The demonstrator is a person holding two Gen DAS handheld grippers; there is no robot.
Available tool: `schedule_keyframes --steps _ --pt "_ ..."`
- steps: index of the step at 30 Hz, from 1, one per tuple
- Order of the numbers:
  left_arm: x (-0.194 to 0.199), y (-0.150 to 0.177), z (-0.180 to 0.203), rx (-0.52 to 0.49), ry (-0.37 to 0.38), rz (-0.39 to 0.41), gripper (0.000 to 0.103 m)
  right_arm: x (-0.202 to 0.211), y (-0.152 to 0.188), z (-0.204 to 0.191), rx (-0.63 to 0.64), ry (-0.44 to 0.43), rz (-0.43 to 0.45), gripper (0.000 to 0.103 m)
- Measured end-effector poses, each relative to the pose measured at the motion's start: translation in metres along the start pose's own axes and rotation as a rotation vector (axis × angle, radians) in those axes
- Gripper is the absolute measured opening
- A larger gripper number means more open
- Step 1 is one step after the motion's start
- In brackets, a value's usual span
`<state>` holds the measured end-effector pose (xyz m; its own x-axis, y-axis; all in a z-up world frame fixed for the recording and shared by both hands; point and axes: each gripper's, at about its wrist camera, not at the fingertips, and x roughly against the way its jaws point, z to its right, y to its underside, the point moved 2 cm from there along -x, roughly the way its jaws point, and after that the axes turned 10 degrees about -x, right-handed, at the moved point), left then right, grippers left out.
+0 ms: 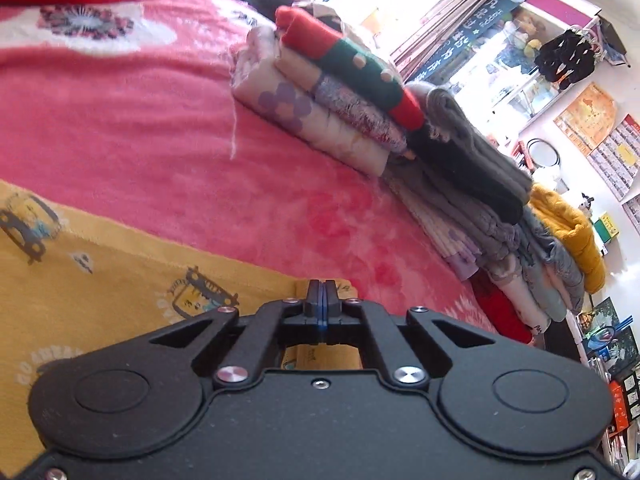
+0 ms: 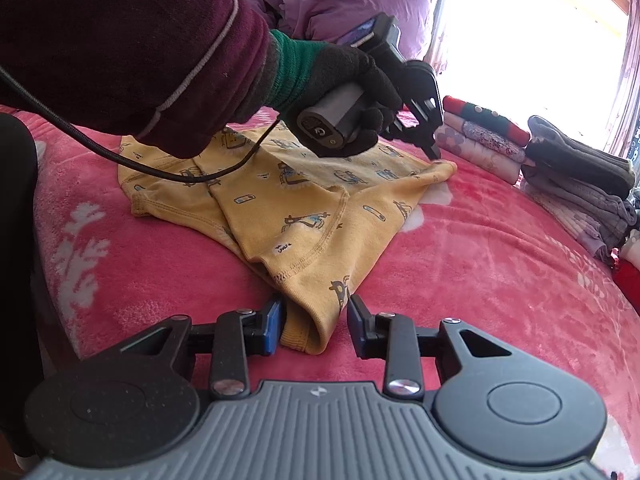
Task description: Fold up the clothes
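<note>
A: Yellow cotton, printed with small cars: one yellow garment (image 2: 304,208), child-sized by the look of it, lying partly folded on the pink fleece blanket (image 2: 480,264). Location?

B: Middle of the blanket, one sleeve end pointing at the right gripper (image 2: 316,326), the far corner under the left gripper (image 1: 321,304).

A: Right gripper, condition?

B: Fingers spread wide, blue pads (image 2: 273,326) facing each other. The cuffed end of the garment sits between them; the left pad is just beside the cloth, the right pad stands clear of it. Nothing clamped.

A: Left gripper?

B: Fingers pressed together, pads meeting. The garment's corner lies right at the tips; from the right wrist view the tip touches that corner, but whether cloth is actually pinched between the pads I cannot tell.

A: Holder?

B: A gloved hand (image 2: 348,92), dark knit with green cuff, maroon sleeve (image 2: 120,40) above, black cable (image 2: 160,170) trailing across the garment.

A: Other stock?

B: Folded clothes stack (image 1: 332,92), red-and-green knit on top; a second grey pile (image 1: 472,176) beside it, both at the blanket's far edge, well apart from the garment.
</note>
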<state>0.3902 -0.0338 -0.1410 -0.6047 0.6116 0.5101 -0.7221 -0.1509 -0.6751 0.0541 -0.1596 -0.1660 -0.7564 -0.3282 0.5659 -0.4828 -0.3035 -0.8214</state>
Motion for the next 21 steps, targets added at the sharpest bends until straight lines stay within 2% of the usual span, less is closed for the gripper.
schedule_keyframes --steps 3,4,5,6,11,14,16,21 --pt "-0.003 0.004 0.000 -0.009 -0.014 -0.025 0.001 0.000 0.000 0.001 -0.002 -0.002 0.000 0.035" --pt "-0.004 0.005 0.000 -0.012 -0.019 -0.033 0.004 0.000 -0.001 0.001 -0.002 -0.002 0.000 0.035" --pt "-0.005 0.006 0.000 -0.015 -0.023 -0.042 0.014 -0.001 -0.001 0.001 -0.002 -0.001 0.000 0.035" --pt "-0.006 0.008 0.000 -0.017 -0.028 -0.050 0.017 0.000 -0.001 0.001 -0.002 -0.001 0.000 0.035" --pt "-0.012 0.014 0.003 -0.046 -0.059 -0.068 0.017 -0.001 0.000 0.001 -0.005 -0.002 0.000 0.035" --pt "-0.013 0.015 0.005 -0.056 -0.070 -0.063 0.004 -0.001 0.000 0.002 -0.005 -0.002 0.000 0.035" --pt "-0.010 0.015 0.006 -0.065 -0.068 -0.054 0.000 -0.001 0.000 0.001 -0.002 -0.003 0.000 0.035" --pt "0.024 -0.004 0.023 -0.134 -0.067 0.047 0.000 0.000 0.000 0.000 0.009 -0.006 -0.003 0.035"
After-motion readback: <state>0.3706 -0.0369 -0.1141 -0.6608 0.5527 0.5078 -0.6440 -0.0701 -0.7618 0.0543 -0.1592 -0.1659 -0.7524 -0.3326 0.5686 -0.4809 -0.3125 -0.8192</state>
